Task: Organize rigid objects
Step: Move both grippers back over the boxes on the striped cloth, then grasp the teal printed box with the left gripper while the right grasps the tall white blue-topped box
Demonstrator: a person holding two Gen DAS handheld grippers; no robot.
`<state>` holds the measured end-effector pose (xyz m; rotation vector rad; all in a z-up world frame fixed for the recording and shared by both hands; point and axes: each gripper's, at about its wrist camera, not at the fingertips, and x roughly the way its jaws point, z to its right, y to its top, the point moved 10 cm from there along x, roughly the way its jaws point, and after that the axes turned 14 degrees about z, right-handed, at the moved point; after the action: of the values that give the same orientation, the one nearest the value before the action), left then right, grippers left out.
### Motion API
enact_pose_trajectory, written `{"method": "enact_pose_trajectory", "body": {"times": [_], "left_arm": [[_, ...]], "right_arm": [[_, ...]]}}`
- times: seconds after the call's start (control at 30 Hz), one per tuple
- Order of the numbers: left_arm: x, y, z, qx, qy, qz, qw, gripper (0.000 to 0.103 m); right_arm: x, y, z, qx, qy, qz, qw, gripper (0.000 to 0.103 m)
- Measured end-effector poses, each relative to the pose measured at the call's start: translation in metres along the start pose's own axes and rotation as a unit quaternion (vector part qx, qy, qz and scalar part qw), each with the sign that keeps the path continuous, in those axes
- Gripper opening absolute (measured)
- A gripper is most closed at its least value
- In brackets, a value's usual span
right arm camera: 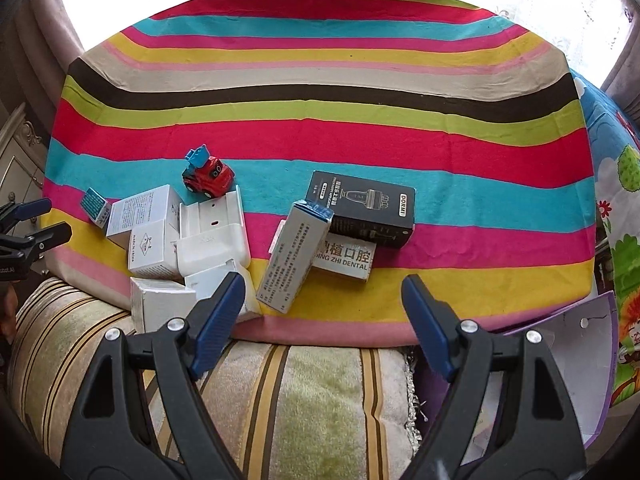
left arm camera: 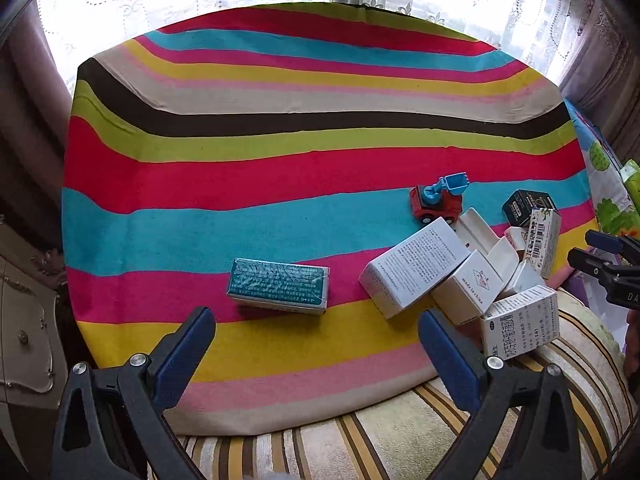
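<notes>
Both grippers, left point(left arm camera: 316, 344) and right point(right arm camera: 324, 312), spread wide (holding nothing) over the striped cloth point(left arm camera: 280, 168); teal box point(left arm camera: 279, 286) lies left of the toy truck point(left arm camera: 437, 200)

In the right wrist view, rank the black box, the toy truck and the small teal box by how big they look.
1. Black box, clearly the largest.
2. Toy truck.
3. Teal box, only its end showing, so it looks smallest.
The truck and teal box sit farther off to the side, so true sizes are unsure.
</notes>
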<state>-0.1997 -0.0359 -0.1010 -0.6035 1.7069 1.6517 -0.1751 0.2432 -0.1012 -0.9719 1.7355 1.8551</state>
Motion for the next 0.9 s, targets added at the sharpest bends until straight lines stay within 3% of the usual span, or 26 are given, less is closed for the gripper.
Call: {"method": "enact_pose_trajectory", "body": {"times": [0.43, 0.57, 0.8, 0.9], "left_arm": [[0.048, -0.01, -0.035, -0.021, 0.005, -0.042, 0.9989, 0.103], [0.058, -0.011, -0.037, -0.016, -0.002, -0.047, 0.9988, 0.103], [0.071, -0.016, -0.04, 0.003, 0.008, -0.063, 0.998, 0.102], [0.069, -0.015, -0.041, 0.007, 0.015, -0.058, 0.9982, 0.088]], "right_arm": [[0.038, 0.001, -0.006, 0.003, 0.004, -0.026, 1.0, 0.082], [0.048, 0.0, -0.006, 0.003, 0.006, -0.035, 0.999, 0.066], [0.059, -0.004, -0.007, 0.002, 0.011, -0.043, 0.999, 0.051], [0.058, -0.002, -0.007, -0.001, 0.011, -0.037, 0.999, 0.033]]}}
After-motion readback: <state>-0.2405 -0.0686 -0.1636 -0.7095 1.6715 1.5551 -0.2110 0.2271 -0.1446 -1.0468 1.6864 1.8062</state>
